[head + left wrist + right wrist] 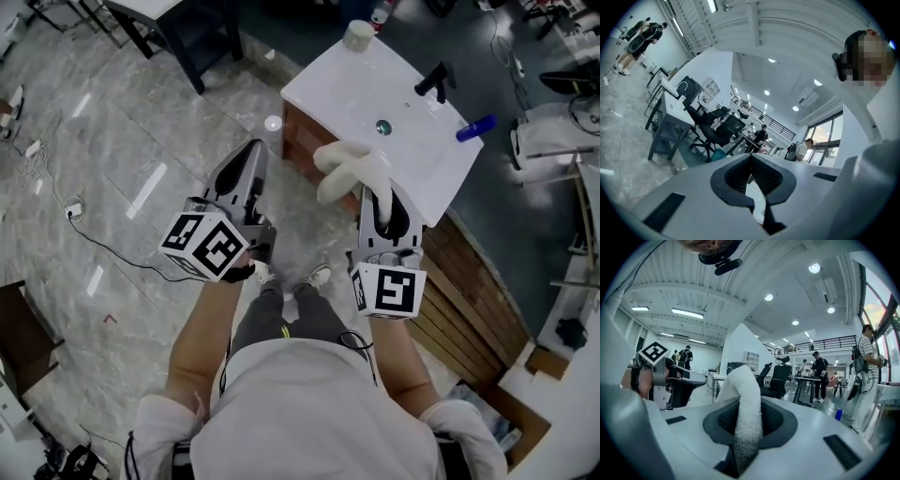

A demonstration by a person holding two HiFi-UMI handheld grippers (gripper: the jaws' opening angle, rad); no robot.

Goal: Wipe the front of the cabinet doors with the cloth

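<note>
Now the right gripper [377, 195] clenches the white cloth [349, 167] – lifted by the near edge of the sink-topped cabinet [302, 133] – while the left gripper [251, 150], jaws pressed together on nothing, hangs to its left.

Under the white bench [394, 89] top, the cabinet [298, 131] shows only as a brown strip below the near-left corner; its door fronts are hidden from the head view, and the right tool [378, 199] covers the stretch beneath the near edge. The lower end of the cloth [349, 169] is buried between that tool's closed jaws, out of sight in the right gripper view too. By the bench's right edge a blue thing [476, 127] is too small to name
</note>
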